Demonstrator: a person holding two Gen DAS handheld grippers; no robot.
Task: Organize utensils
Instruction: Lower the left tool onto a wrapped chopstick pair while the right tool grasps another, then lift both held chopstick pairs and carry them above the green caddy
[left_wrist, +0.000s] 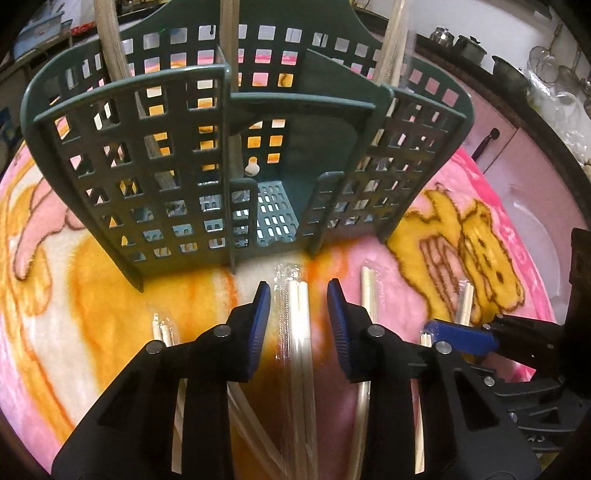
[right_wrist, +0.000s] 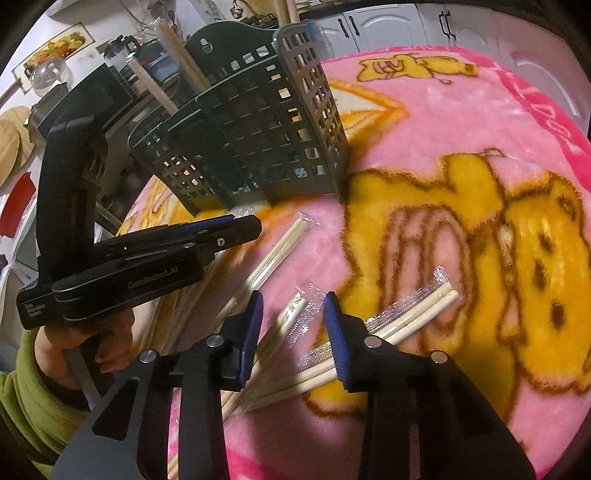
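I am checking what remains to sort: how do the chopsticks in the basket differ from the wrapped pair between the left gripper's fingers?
The chopsticks in the basket stand upright; the wrapped pair lies flat on the blanket. The basket ones rise above the basket rim; the wrapped pair lies outside it, between the open left gripper. Both are pale sticks.

Right claw (right_wrist: 293, 334) agape — chopsticks (right_wrist: 284, 325) between.
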